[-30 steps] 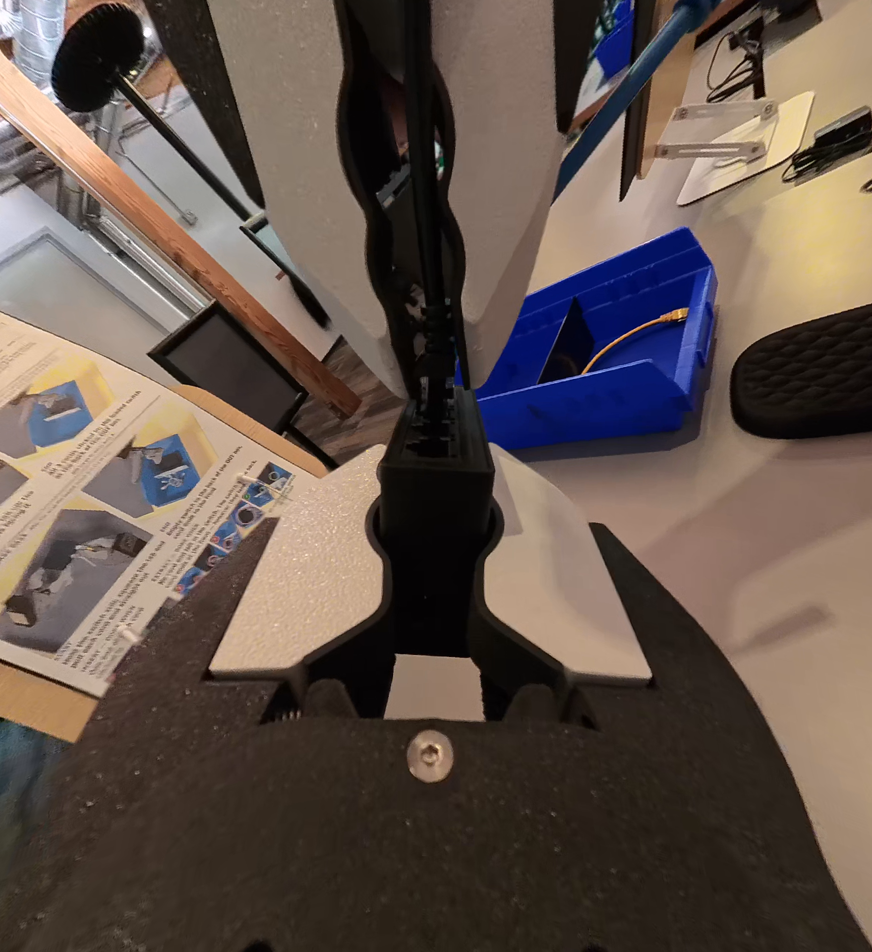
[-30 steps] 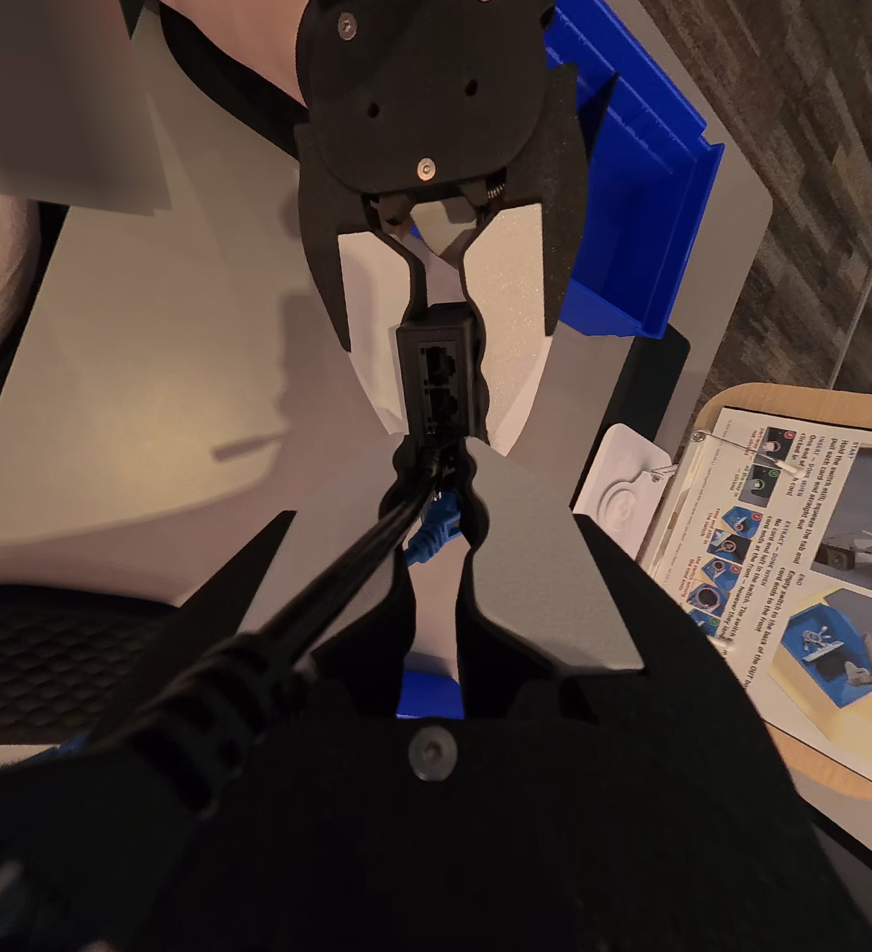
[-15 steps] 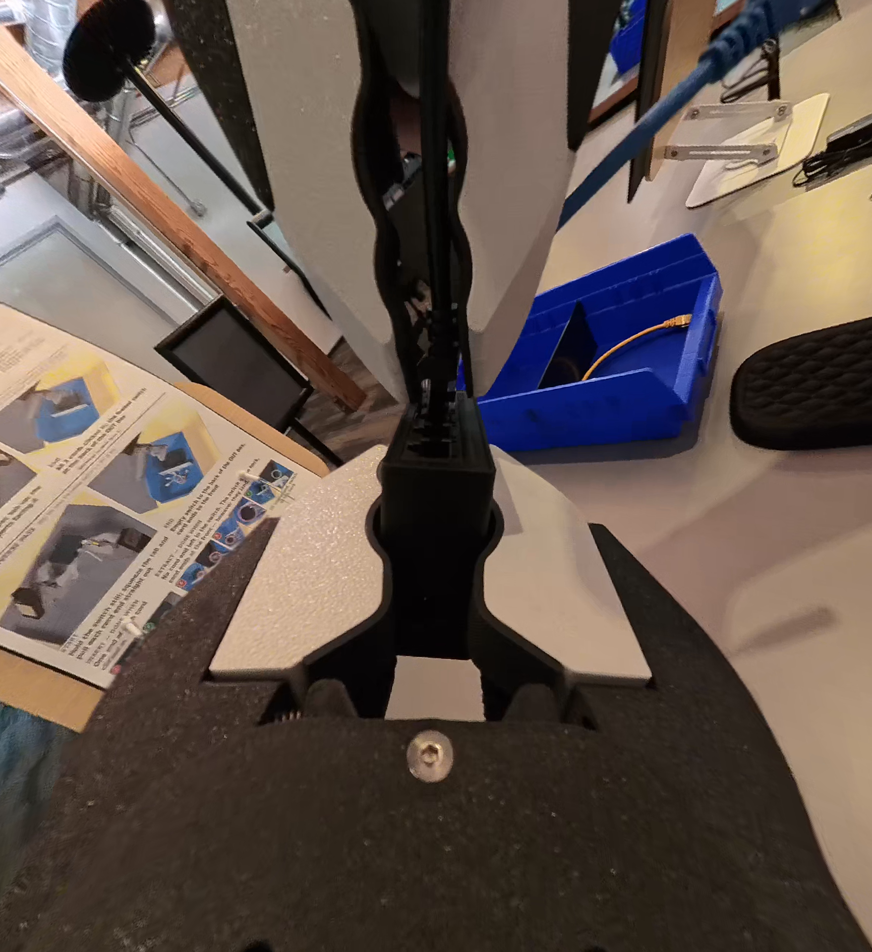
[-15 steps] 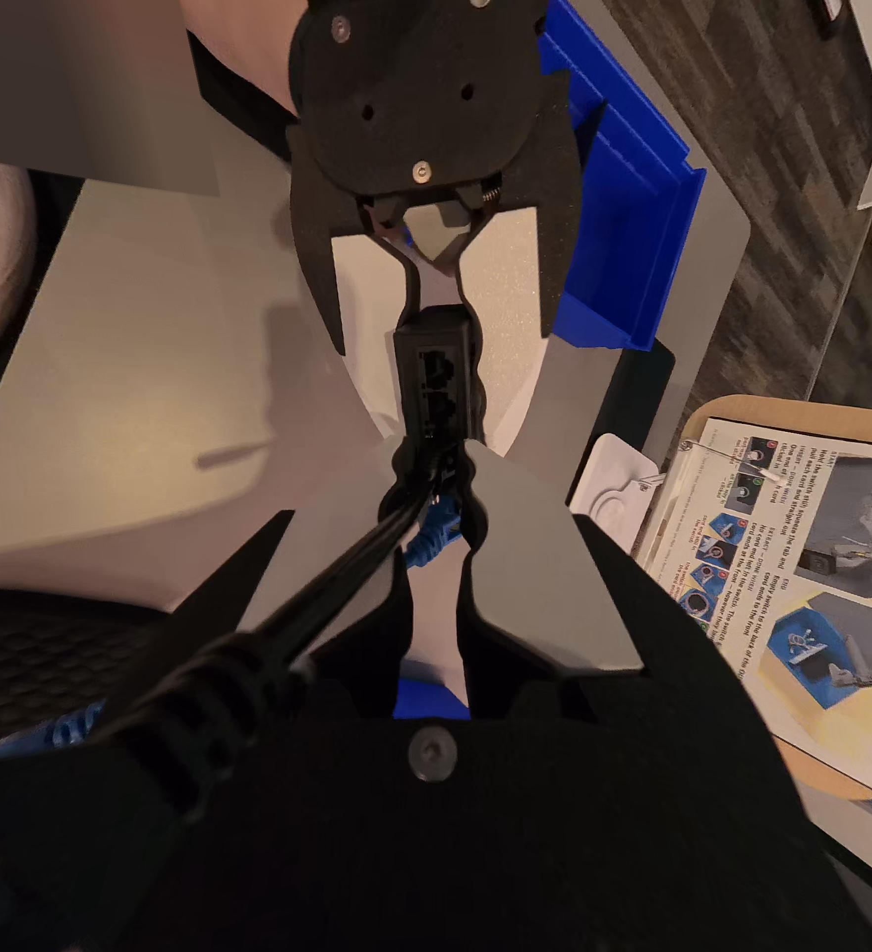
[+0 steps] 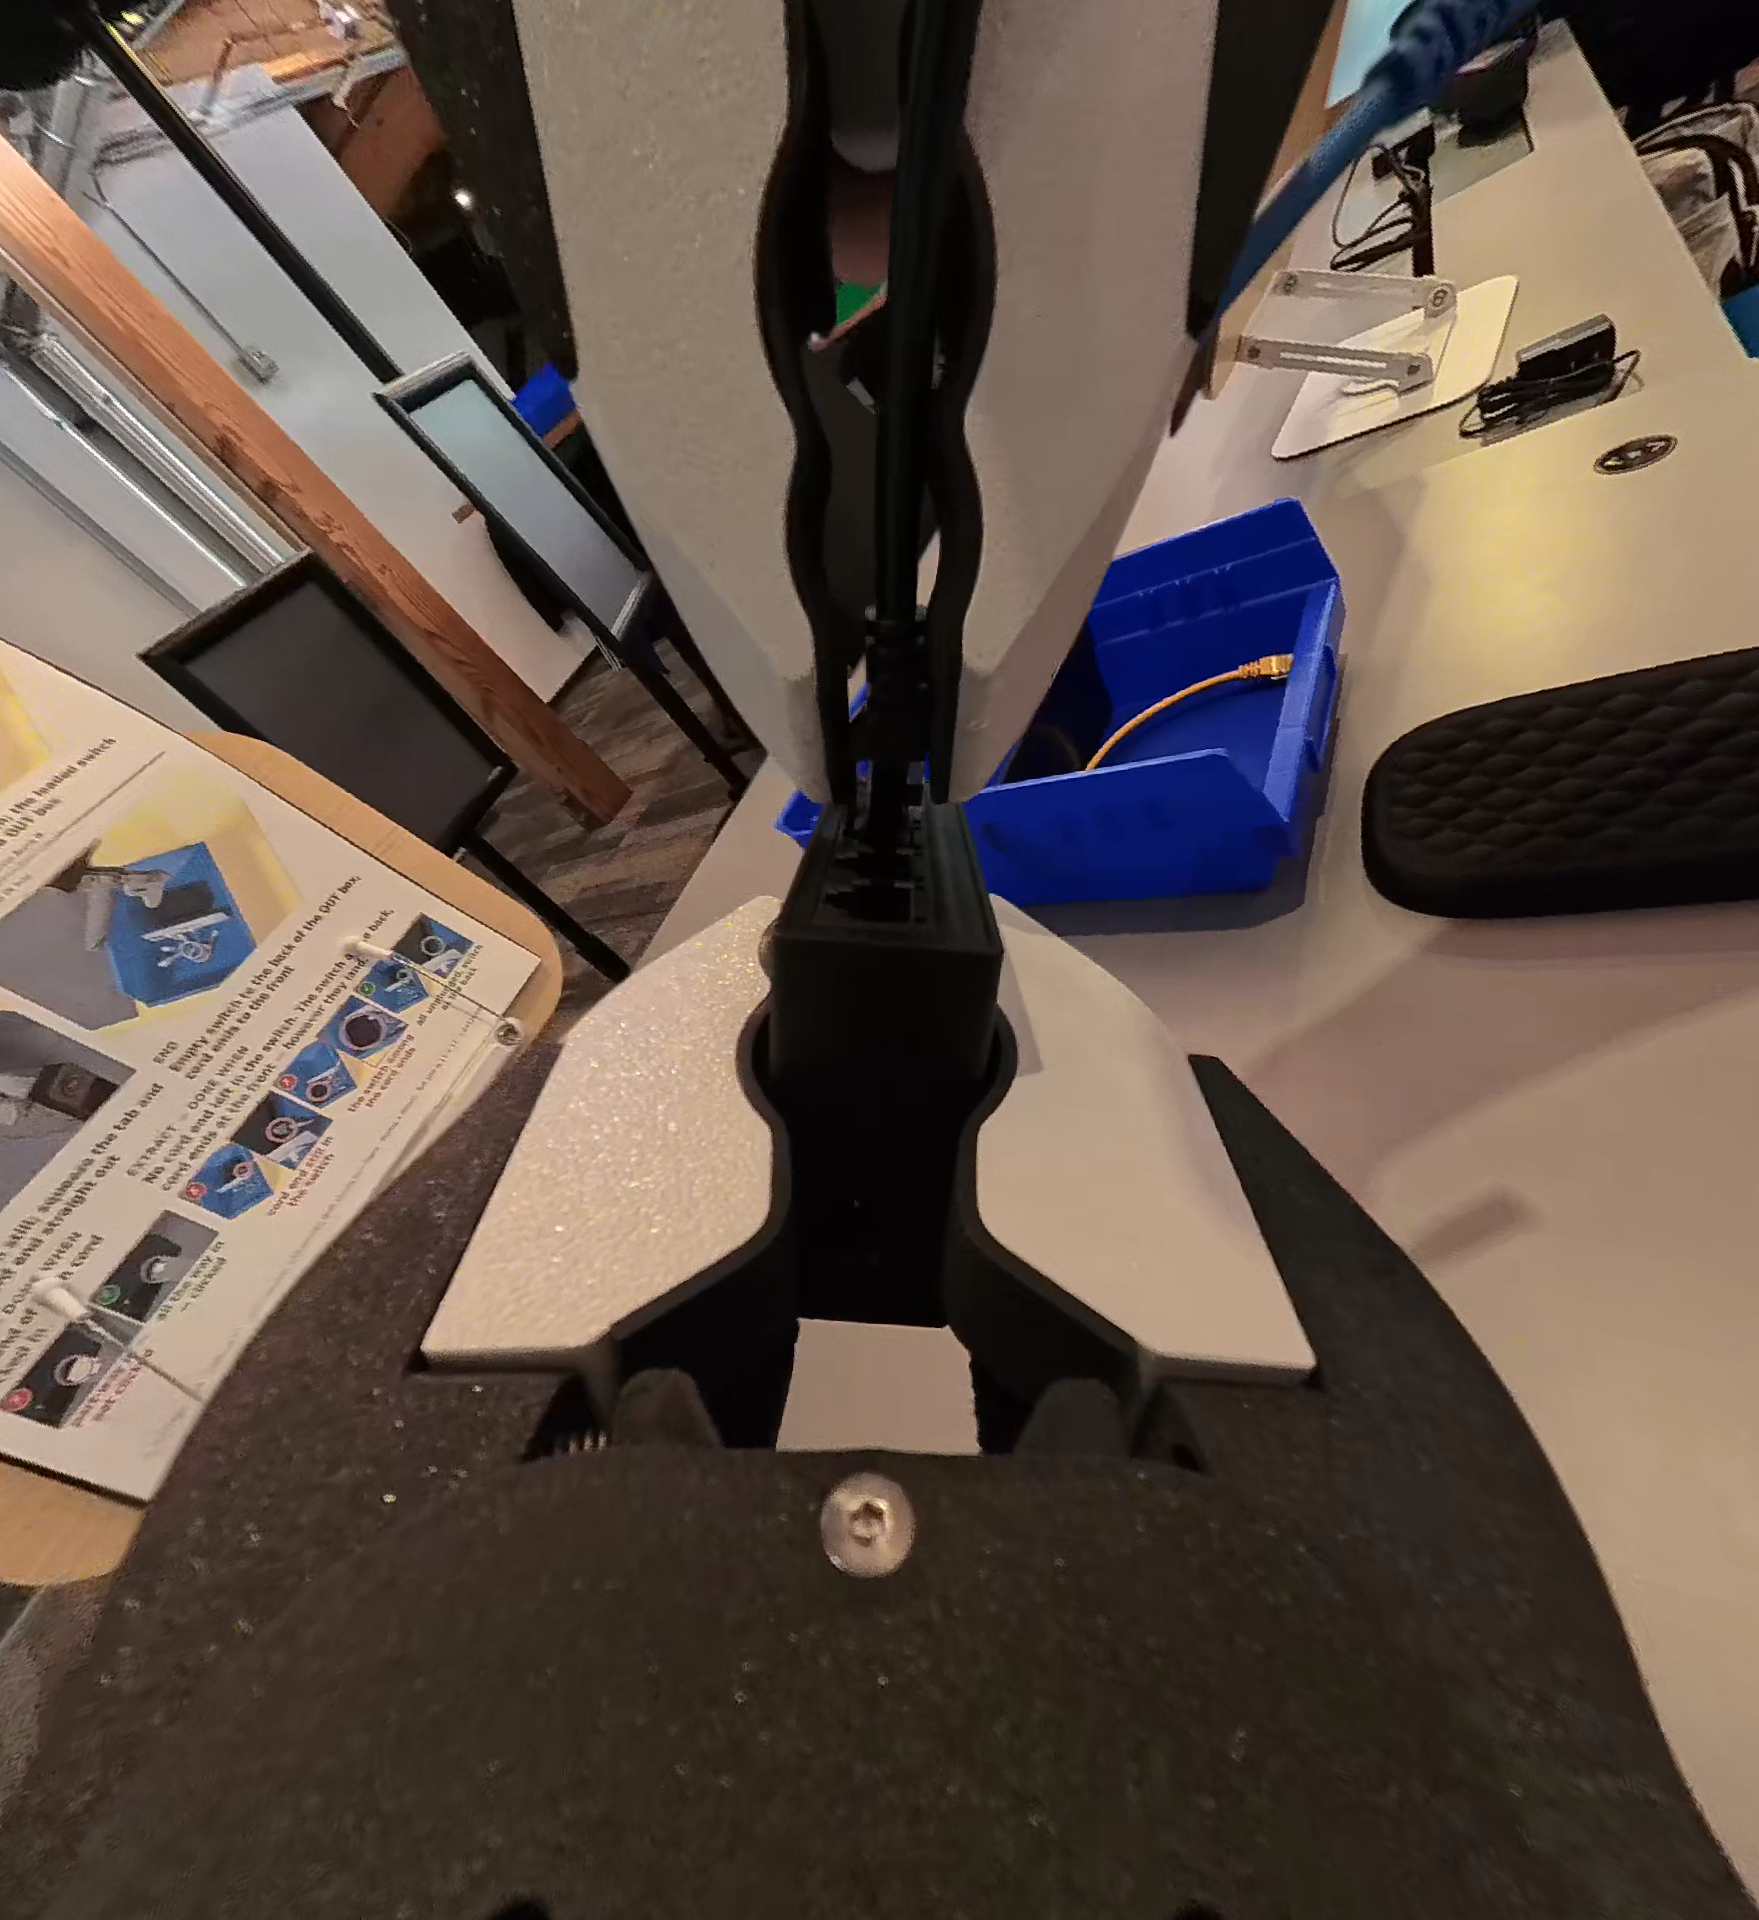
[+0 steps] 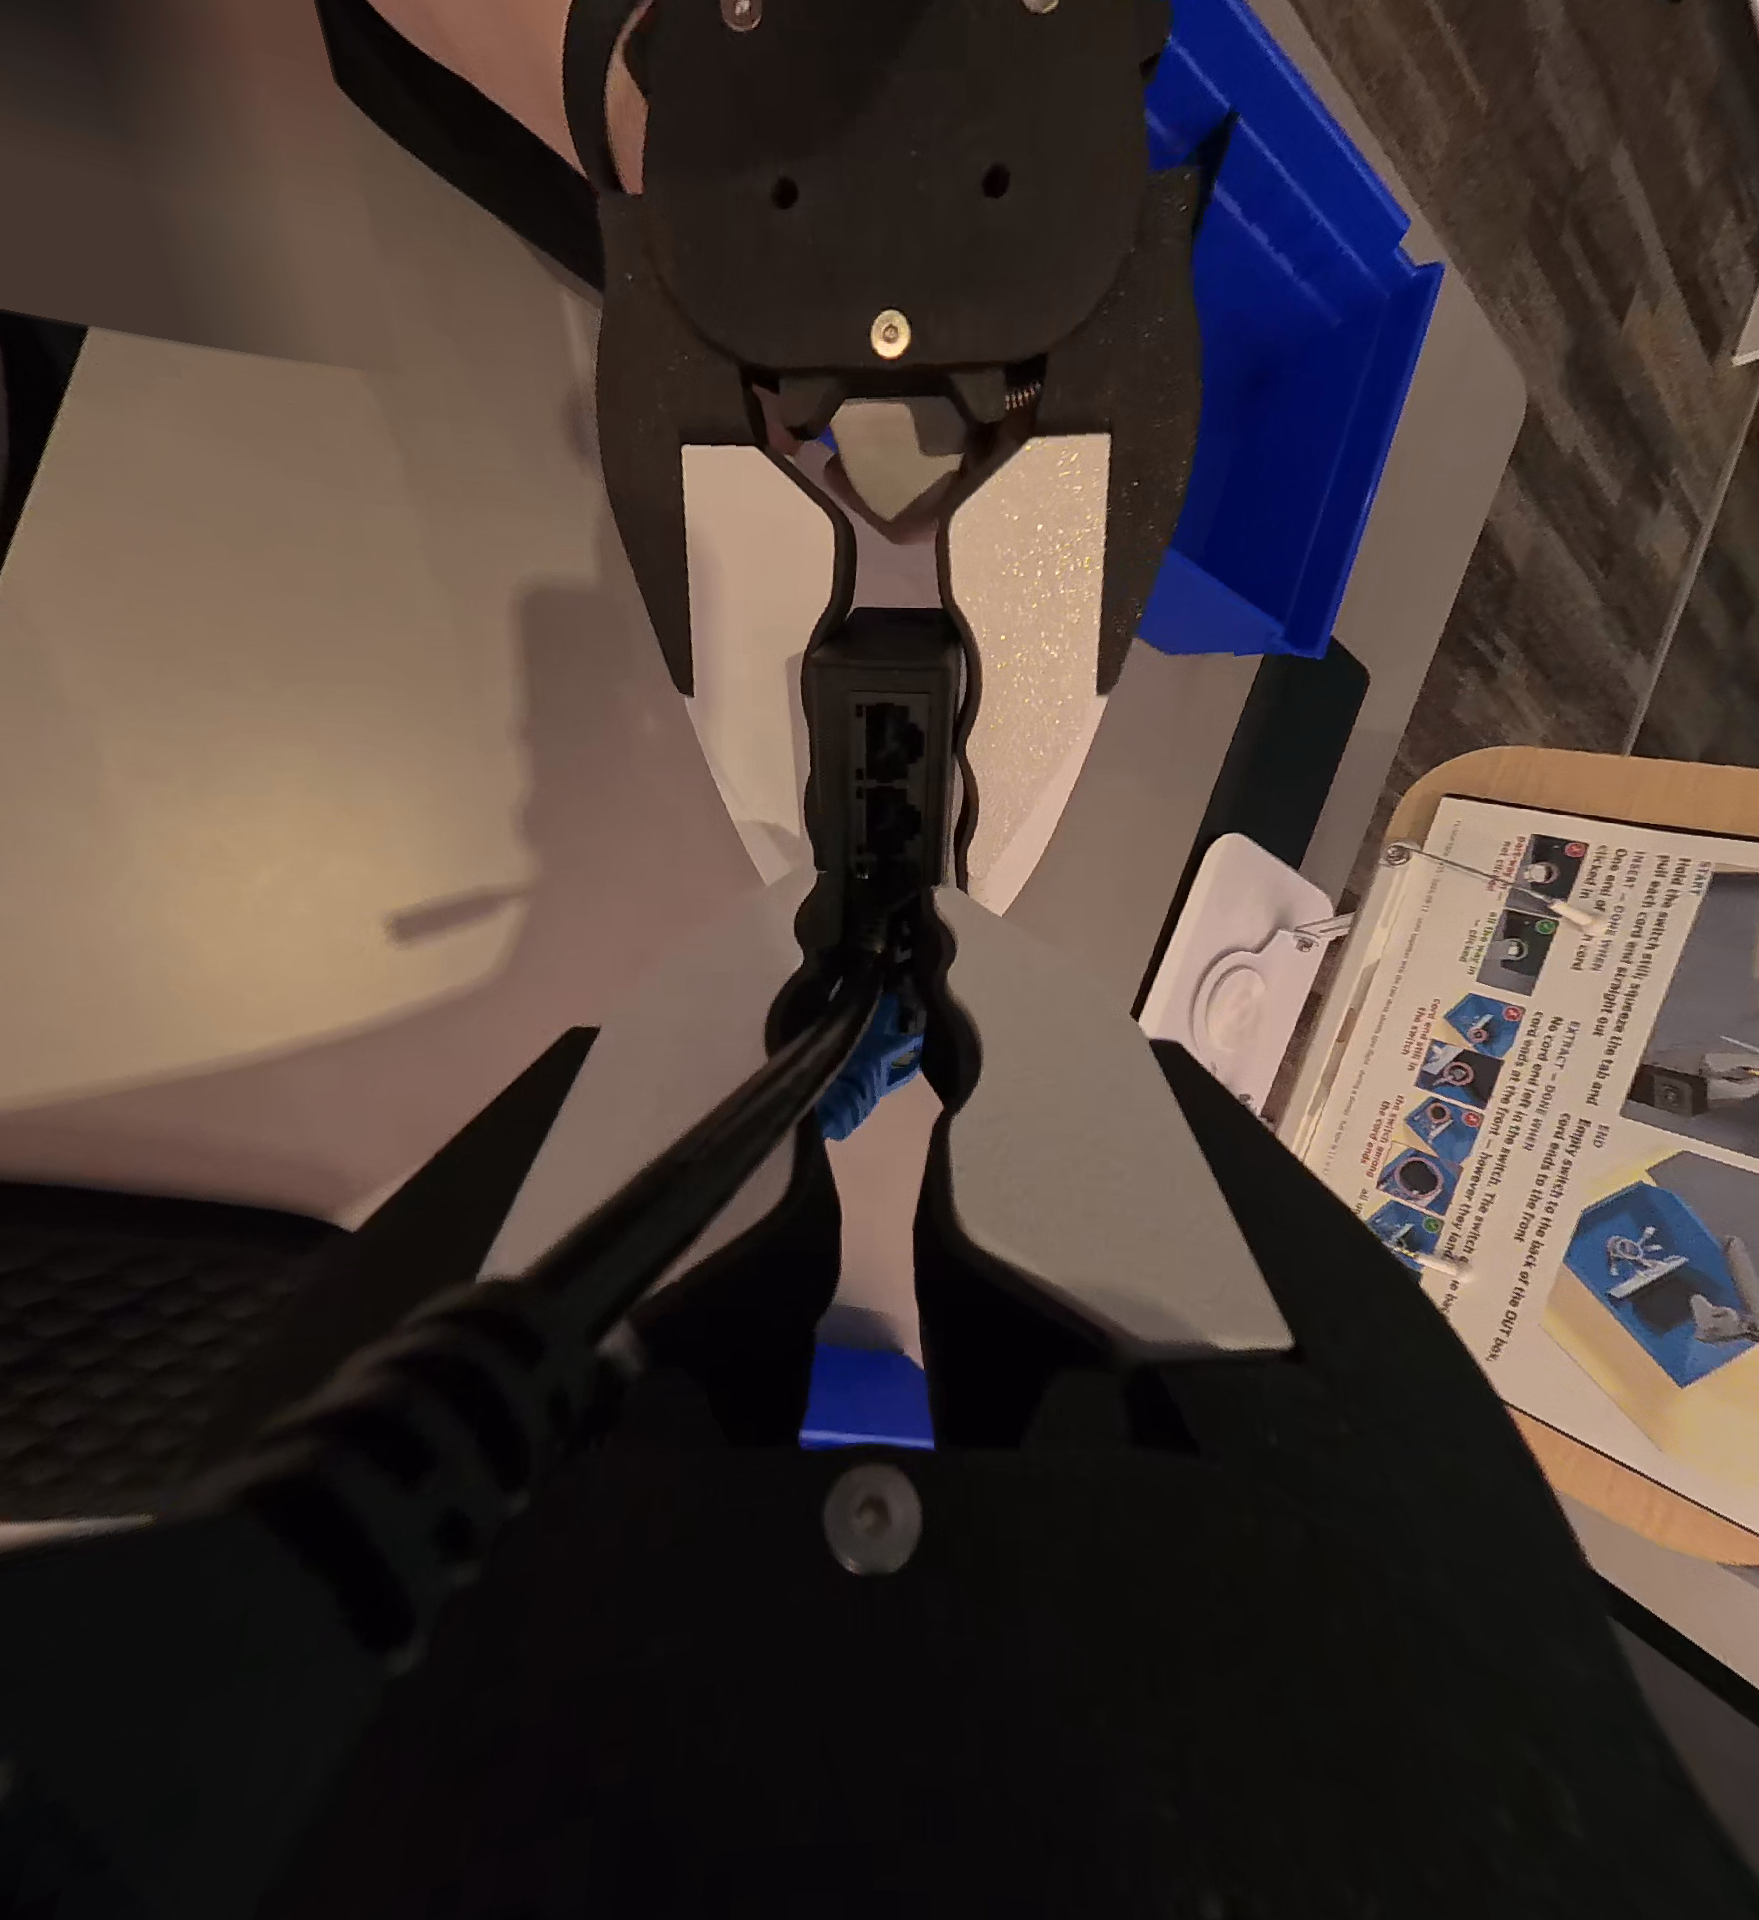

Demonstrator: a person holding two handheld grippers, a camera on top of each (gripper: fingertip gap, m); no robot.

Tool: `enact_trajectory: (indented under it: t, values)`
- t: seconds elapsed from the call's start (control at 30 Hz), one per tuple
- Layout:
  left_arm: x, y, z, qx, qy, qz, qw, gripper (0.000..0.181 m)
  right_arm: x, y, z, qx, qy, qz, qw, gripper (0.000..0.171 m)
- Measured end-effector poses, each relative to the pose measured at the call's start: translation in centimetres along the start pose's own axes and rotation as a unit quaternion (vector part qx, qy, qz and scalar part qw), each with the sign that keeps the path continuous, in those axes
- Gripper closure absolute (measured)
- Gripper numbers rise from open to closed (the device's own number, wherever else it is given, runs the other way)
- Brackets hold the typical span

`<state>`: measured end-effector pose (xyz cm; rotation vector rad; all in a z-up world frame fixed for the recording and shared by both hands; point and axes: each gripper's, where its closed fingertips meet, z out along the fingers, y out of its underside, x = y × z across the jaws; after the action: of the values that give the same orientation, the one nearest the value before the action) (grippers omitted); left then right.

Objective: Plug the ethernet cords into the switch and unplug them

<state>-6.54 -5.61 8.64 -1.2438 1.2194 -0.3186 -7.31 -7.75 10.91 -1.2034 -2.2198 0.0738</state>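
Note:
My left gripper [image 5: 885, 935] is shut on a small black switch [image 5: 880, 997] and holds it above the desk, ports facing away. My right gripper [image 6: 875, 935] faces it tip to tip and is shut on the plug end of a black ethernet cord [image 6: 854, 935], which sits at the switch's nearest port. In the right wrist view two ports of the switch [image 6: 880, 758] show open. A blue cord's plug [image 6: 870, 1070] hangs just under my right fingers; I cannot tell where it ends. In the left wrist view the right gripper [image 5: 885, 748] comes down from above.
A blue bin [image 5: 1166, 821] with an orange cord [image 5: 1166, 696] stands on the grey desk [image 5: 1477, 1143] behind the switch. A black wrist rest [image 5: 1602, 769] lies to the right. A printed instruction sheet [image 5: 127, 1091] on a wooden board lies to the left, past the desk edge. Only a small space, under 4 cm, lies between the two pairs of fingers.
Both grippers have shifted and tilted slightly together. The plug stays at the switch's port and both grips are unchanged.

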Motion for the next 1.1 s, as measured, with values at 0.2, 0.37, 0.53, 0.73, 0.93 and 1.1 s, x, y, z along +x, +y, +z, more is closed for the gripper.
enact_trajectory:
  t: [0.2, 0.37, 0.53, 0.73, 0.93, 1.1]
  values:
    - [0.08, 0.24, 0.08, -0.010, 0.002, 0.012, 1.000, 0.151, -0.10, 0.19, 0.09, -0.008, -0.013, 0.004, 1.000, 0.159]
    - [0.08, 0.38, 0.19, -0.016, -0.007, 0.025, 1.000, 0.151, -0.22, 0.28, 0.13, -0.003, -0.015, 0.009, 1.000, 0.159]
    - [0.34, 0.46, 0.52, -0.019, -0.010, 0.030, 0.999, 0.151, -0.54, 0.62, 0.10, -0.001, -0.012, 0.016, 1.000, 0.160]
    - [-0.28, 0.00, 0.02, -0.004, -0.027, 0.022, 0.999, 0.152, 0.13, -0.02, 0.10, -0.003, 0.019, -0.003, 1.000, 0.160]
    - [-0.14, -0.17, 0.52, 0.023, -0.040, 0.055, 0.997, 0.145, -0.23, 0.23, 0.64, -0.003, 0.011, 0.010, 1.000, 0.159]
    - [0.14, 0.40, 0.82, 0.008, -0.018, 0.029, 0.999, 0.147, -0.24, 0.62, 0.92, -0.007, 0.011, 0.008, 1.000, 0.159]
